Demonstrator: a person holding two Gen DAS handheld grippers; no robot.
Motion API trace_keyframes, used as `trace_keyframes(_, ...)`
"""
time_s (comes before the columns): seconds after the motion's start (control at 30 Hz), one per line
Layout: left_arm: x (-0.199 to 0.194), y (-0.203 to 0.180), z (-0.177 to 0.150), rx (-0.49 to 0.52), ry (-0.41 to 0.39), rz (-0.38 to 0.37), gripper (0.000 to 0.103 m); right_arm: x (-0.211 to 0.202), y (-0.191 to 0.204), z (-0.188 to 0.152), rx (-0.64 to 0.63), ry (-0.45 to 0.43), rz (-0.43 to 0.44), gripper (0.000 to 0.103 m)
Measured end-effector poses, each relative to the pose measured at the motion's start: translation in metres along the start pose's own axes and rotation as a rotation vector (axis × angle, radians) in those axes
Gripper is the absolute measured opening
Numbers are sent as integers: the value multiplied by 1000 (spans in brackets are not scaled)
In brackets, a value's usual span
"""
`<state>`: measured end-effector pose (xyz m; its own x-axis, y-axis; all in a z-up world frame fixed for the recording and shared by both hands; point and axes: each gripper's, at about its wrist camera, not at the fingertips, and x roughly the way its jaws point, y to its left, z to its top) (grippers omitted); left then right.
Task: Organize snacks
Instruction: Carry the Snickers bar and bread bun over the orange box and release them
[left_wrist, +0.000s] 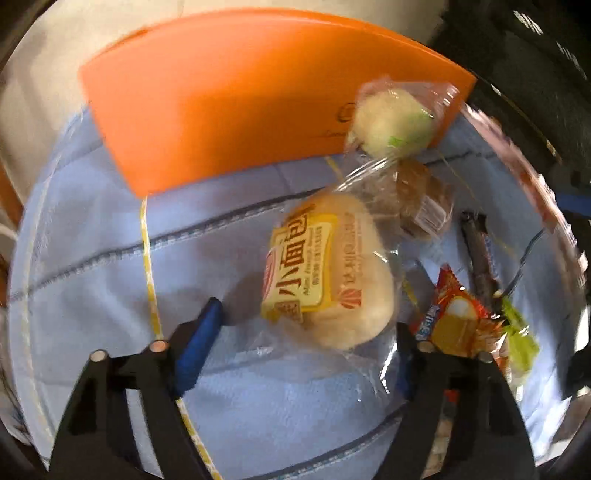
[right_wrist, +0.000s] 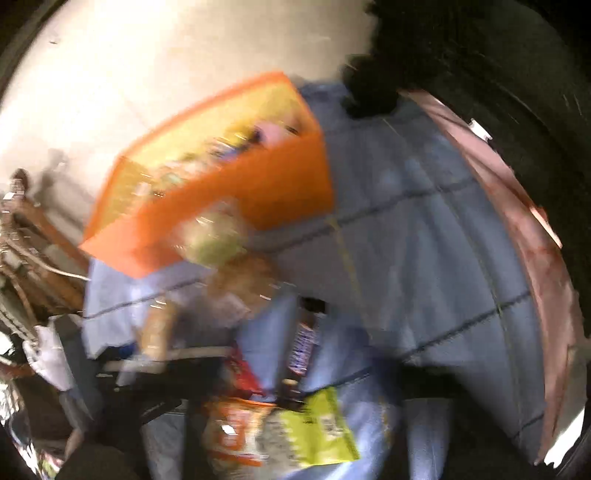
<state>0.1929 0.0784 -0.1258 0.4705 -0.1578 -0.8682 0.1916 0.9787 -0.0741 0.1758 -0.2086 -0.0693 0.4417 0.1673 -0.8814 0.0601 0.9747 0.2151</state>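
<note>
In the left wrist view my left gripper (left_wrist: 306, 332) is open just above the blue cloth, its jaws on either side of a wrapped small bread bun (left_wrist: 328, 269) with a yellow label. Behind the bun lie a brown cake (left_wrist: 421, 206) and a pale green-white pastry (left_wrist: 395, 122) in clear wrappers, against the orange box (left_wrist: 236, 110). A red-orange snack packet (left_wrist: 458, 317), a dark bar (left_wrist: 480, 254) and a green packet (left_wrist: 517, 332) lie to the right. The right wrist view is blurred; the orange box (right_wrist: 229, 192) holds several snacks. My right gripper's fingers do not show clearly.
A light blue quilted cloth (left_wrist: 110, 266) with dark stitching and a yellow line covers the surface. Its pink edge (right_wrist: 532, 236) runs along the right. Blurred packets, orange (right_wrist: 232, 432) and green (right_wrist: 317, 428), lie near the right wrist camera. Clutter fills the left side (right_wrist: 26, 280).
</note>
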Motion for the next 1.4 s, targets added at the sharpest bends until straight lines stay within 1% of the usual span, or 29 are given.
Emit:
trace_keyframes(0.07, 0, -12, 2, 52, 4, 36, 58, 24, -3, -9, -2, 49, -21, 95)
trace_keyframes(0.1, 1, -16, 4, 67, 3, 42, 55, 37, -3, -13, 14, 77, -3, 89)
trace_keyframes(0.13, 0, -17, 6, 79, -1, 42, 53, 46, -3, -15, 37, 90, 19, 89)
trace_keyframes(0.17, 1, -18, 8, 75, -2, 45, 51, 52, -1, -16, 41, 101, 18, 89)
trace_keyframes(0.2, -1, -16, 10, 61, -3, 44, 48, 68, 2, -18, 36, 137, -26, 89)
trace_keyframes(0.23, 2, -14, 13, 54, -1, 42, 48, 75, 4, -19, 37, 157, -46, 77)
trace_keyframes(0.27, 2, -12, 13, 43, 0, 37, 46, 85, 6, -22, 45, 189, -50, 71)
trace_keyframes(0.3, 1, -12, 6, 37, -2, 28, 44, 85, 9, -24, 36, 181, -71, 49)
trace_keyframes(0.33, 0, -9, 1, 31, -1, 15, 43, 84, 18, -26, -13, 156, -93, 19)
trace_keyframes(0.4, 0, -14, -3, 41, 2, 8, 38, 85, 22, -30, -29, 172, -111, 17)
trace_keyframes(0.43, -2, -17, -6, 49, 0, 3, 38, 84, 21, -31, -20, 181, -104, 17)
trace_keyframes(0.5, -5, -18, -11, 38, 2, 2, 35, 78, 18, -33, -1, 171, -101, 17)
trace_keyframes(0.53, -9, -16, -13, 21, 0, -6, 35, 72, 18, -34, -10, 149, -114, 17)
trace_keyframes(0.6, -21, -13, -13, -7, -35, -41, 35, 59, 17, -34, -26, 108, -112, 17)
trace_keyframes(0.67, -40, -6, -12, -24, -68, -32, 35, 42, 17, -32, -21, 75, -101, 17)
trace_keyframes(0.73, -64, -2, -9, -29, -110, -40, 35, 14, 24, -25, -40, -7, -100, 17)
trace_keyframes(0.8, -84, 6, -4, -27, -134, -33, 35, -13, 30, -15, -50, -69, -62, 17)
trace_keyframes(0.83, -97, 9, 3, -36, -150, -20, 35, -30, 36, -7, -63, -111, -42, 17)
trace_keyframes(0.9, -112, 13, 19, -52, -180, -27, 35, -58, 52, 14, -107, -187, -15, 17)
trace_keyframes(0.97, -125, 20, 44, -81, -209, -50, 35, -69, 61, 37, -128, -218, 7, 17)
trace_keyframes(1.03, -133, 30, 71, -94, -235, -40, 35, -76, 73, 67, -167, -255, 0, 17)
trace_keyframes(1.07, -134, 35, 83, -92, -240, -26, 35, -77, 72, 78, -186, -268, 5, 17)
trace_keyframes(1.1, -134, 38, 95, -93, -246, -18, 35, -73, 75, 94, -197, -276, 13, 17)
trace_keyframes(1.13, -133, 48, 110, -109, -253, -24, 35, -64, 78, 109, -186, -271, 17, 17)
trace_keyframes(1.2, -128, 59, 136, -133, -243, 16, 35, -46, 74, 136, -128, -228, 59, 17)
trace_keyframes(1.23, -126, 63, 145, -127, -245, 32, 35, -38, 76, 145, -112, -213, 62, 17)
trace_keyframes(1.27, -125, 66, 155, -115, -246, 70, 35, -32, 80, 152, -125, -205, 46, 17)
trace_keyframes(1.33, -124, 70, 169, -95, -242, 92, 35, -18, 89, 162, -154, -183, 27, 17)
trace_keyframes(1.4, -123, 74, 176, -73, -235, 111, 35, -4, 91, 170, -123, -134, 57, 17)
